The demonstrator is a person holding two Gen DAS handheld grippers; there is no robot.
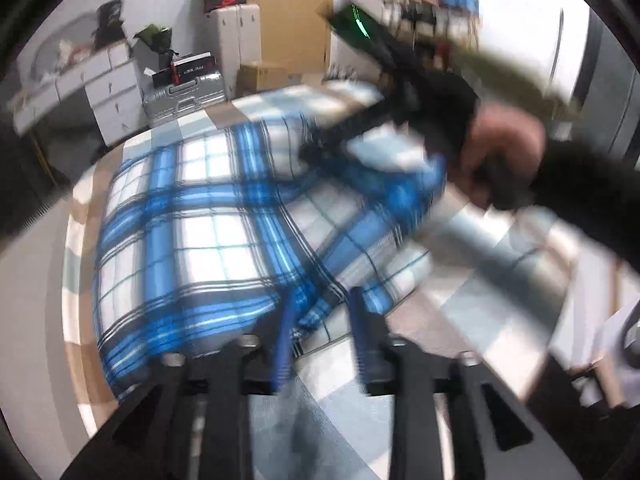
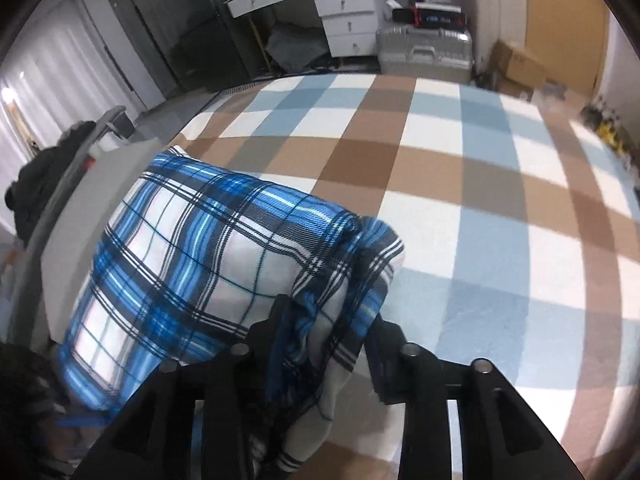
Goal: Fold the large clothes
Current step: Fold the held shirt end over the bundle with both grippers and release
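Note:
A blue, white and black plaid shirt (image 1: 208,236) lies folded into a thick pad on the checked bed cover (image 1: 480,300). My left gripper (image 1: 324,344) stands open at the shirt's near corner, with fabric and cover showing in the gap between its blue pads. The right wrist view has the shirt (image 2: 180,264) at the bed's left side. There my right gripper (image 2: 330,352) is open, and a loose bunched fold of the shirt hangs between its fingers. In the blurred left view a hand (image 1: 500,152) holds the right gripper (image 1: 320,148) over the shirt's far right corner.
The brown, blue and white cover (image 2: 460,184) stretches bare to the right of the shirt. Beyond the bed stand a white drawer desk (image 2: 344,12), a silver suitcase (image 2: 424,52) and a cardboard box (image 2: 516,64). Dark clothing (image 2: 36,188) hangs past the bed's left edge.

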